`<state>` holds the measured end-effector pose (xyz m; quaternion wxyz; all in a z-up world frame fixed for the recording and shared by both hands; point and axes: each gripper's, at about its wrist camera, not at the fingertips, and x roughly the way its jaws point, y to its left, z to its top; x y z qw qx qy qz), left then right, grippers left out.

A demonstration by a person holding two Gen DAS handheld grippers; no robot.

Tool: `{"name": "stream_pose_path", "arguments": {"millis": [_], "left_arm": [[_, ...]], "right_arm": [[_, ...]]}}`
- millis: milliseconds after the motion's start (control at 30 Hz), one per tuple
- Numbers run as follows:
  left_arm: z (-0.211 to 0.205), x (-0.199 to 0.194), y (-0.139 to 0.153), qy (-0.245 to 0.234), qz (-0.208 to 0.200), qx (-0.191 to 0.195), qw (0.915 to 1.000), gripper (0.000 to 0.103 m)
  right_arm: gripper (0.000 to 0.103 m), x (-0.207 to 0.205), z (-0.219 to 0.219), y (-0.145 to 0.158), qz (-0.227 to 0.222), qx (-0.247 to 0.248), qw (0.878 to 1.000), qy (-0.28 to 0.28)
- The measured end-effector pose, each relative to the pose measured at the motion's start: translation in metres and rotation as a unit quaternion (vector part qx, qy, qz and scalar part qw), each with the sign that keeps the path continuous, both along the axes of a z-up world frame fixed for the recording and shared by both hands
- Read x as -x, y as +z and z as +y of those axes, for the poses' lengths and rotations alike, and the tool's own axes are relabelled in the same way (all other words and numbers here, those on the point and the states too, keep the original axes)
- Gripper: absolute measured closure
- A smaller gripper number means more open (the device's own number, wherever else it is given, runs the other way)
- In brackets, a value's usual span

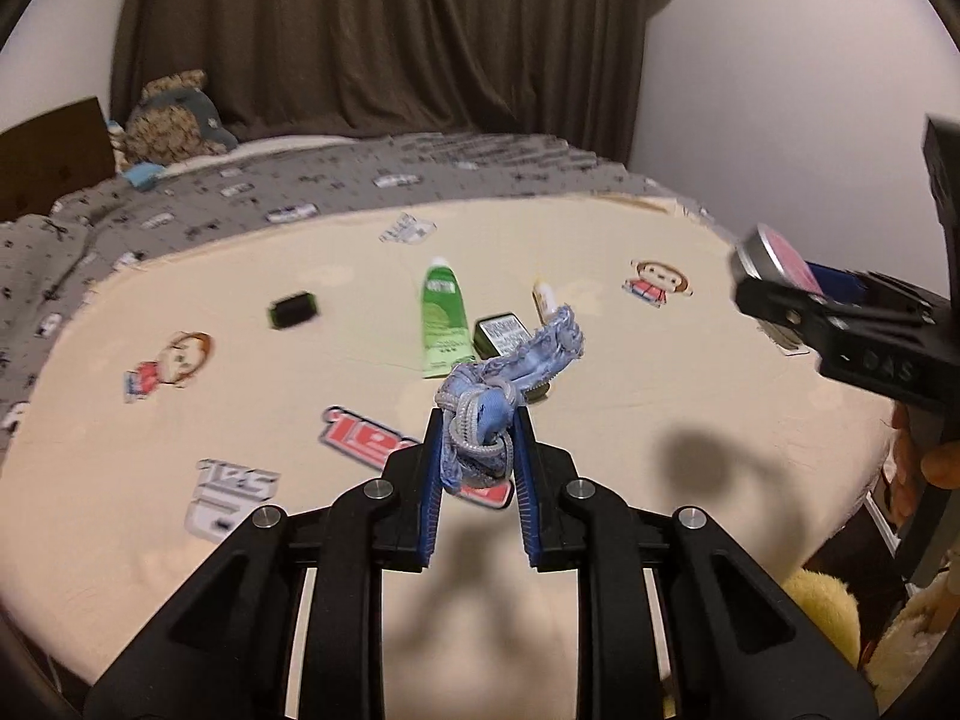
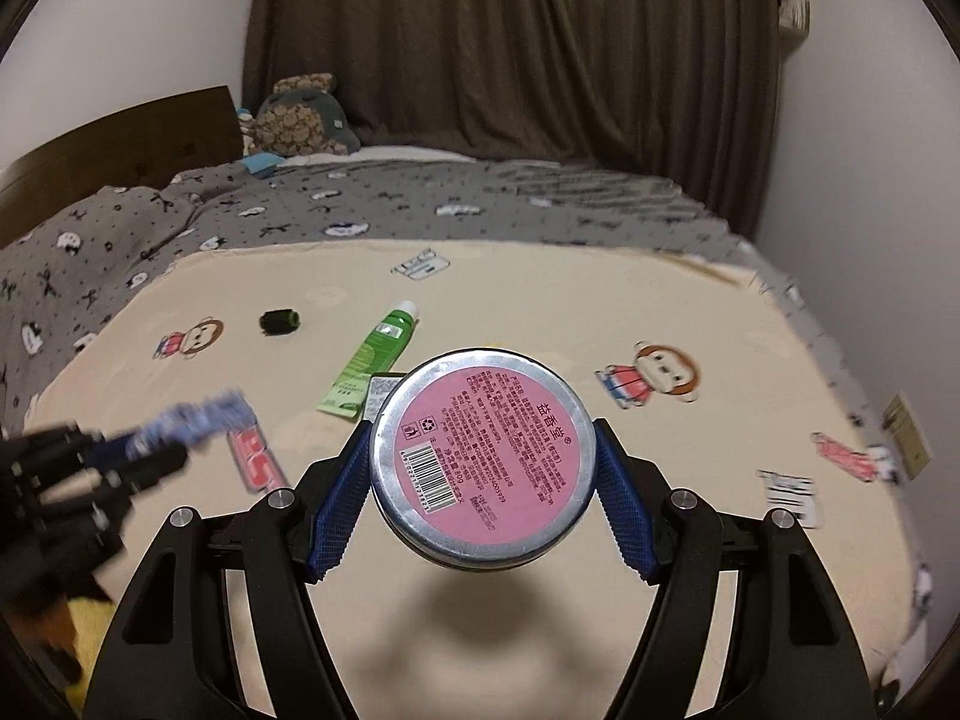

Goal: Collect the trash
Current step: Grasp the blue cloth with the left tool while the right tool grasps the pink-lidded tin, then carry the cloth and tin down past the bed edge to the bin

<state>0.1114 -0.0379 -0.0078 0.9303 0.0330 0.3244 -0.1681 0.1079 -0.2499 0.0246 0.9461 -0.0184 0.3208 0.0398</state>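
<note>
My left gripper (image 1: 478,441) is shut on a crumpled blue cloth (image 1: 510,378) and holds it above the cream bed sheet (image 1: 180,540). My right gripper (image 2: 480,468) is shut on a round metal tin with a pink label (image 2: 483,459), held in the air; it also shows in the left wrist view (image 1: 774,264) at the right. On the sheet lie a green tube (image 1: 443,318), a small black box (image 1: 503,333), a small yellow-white tube (image 1: 543,297) and a black roll (image 1: 292,309). The left gripper with the cloth (image 2: 192,420) shows blurred at the left of the right wrist view.
A grey patterned duvet (image 1: 240,192) covers the far half of the bed. A stuffed toy (image 1: 174,120) sits by the wooden headboard (image 1: 54,150). A brown curtain (image 1: 390,30) hangs behind. A yellow plush (image 1: 822,606) lies off the bed's right edge.
</note>
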Motion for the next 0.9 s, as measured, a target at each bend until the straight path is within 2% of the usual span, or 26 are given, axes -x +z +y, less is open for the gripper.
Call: {"name": "stream_pose_path", "arguments": {"millis": [233, 467, 600, 767, 900], "left_arm": [[0.018, 0.068, 0.022, -0.006, -0.042, 0.006, 0.9991, 0.083], [0.018, 0.121, 0.006, -0.027, -0.055, 0.021, 0.9979, 0.083], [0.012, 0.143, -0.015, -0.035, -0.039, 0.027, 0.9982, 0.083], [0.007, 0.159, -0.041, -0.043, -0.007, 0.014, 0.9989, 0.083], [0.007, 0.163, -0.071, -0.047, 0.035, 0.007, 0.9983, 0.083]], "right_arm": [[0.032, 0.088, 0.000, 0.028, -0.057, 0.004, 0.998, 0.018], [0.032, 0.150, 0.003, 0.029, -0.086, -0.014, 0.996, 0.035], [0.032, 0.170, 0.010, 0.008, -0.067, -0.021, 0.997, 0.041], [0.032, 0.183, 0.022, -0.025, -0.037, -0.022, 0.999, 0.033], [0.032, 0.185, 0.032, -0.064, 0.012, -0.025, 0.999, 0.033]]}}
